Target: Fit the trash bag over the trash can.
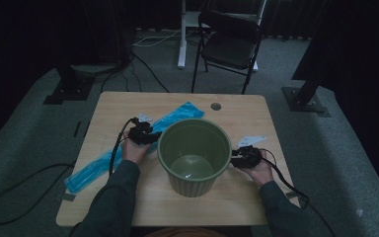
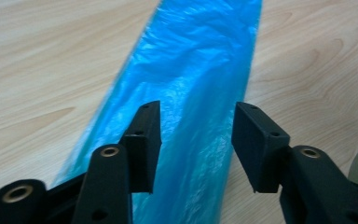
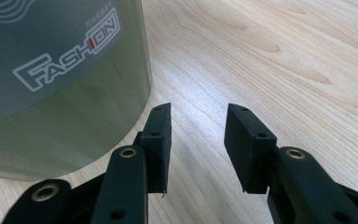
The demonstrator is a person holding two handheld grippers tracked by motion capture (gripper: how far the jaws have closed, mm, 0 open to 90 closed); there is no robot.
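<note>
Lying flat on the desk (image 1: 128, 197) is a long blue plastic bag (image 2: 200, 70), seen in the left gripper view running straight out ahead of the jaws & passing under the gap betw. them. The left gripper (image 2: 196, 140) is being held w/ its jaws spread wide; nothing is being pinched, and the bag is being left untouched by the pads as far as can be told. The bag's near end is being hidden beneath the jaws; its far end is being cut off by the top edge of that view. Bare desk wood is being shown to both sides of the jaws, and a sliver of green is being caught at the far right, beside the right-hand jaw.

In the high view the left gripper (image 1: 143, 134) is being held over the bag (image 1: 98, 165), just beside the rim of a green bin (image 1: 195, 153) standing upright mid-desk.

The right gripper (image 3: 198, 140) is also being held w/ jaws spread, nothing betw. them but desk (image 3: 284, 56). The bin's wall (image 3: 60, 102) is being seen just left of the left-hand jaw, v. close, though contact cannot be told; a "FASHION" label is being shown on it. In the high view the right gripper (image 1: 246, 157) is being held by the bin's other side, low near the desk.

A black folding chair (image 1: 229, 47) is standing on the floor beyond the desk.
</note>
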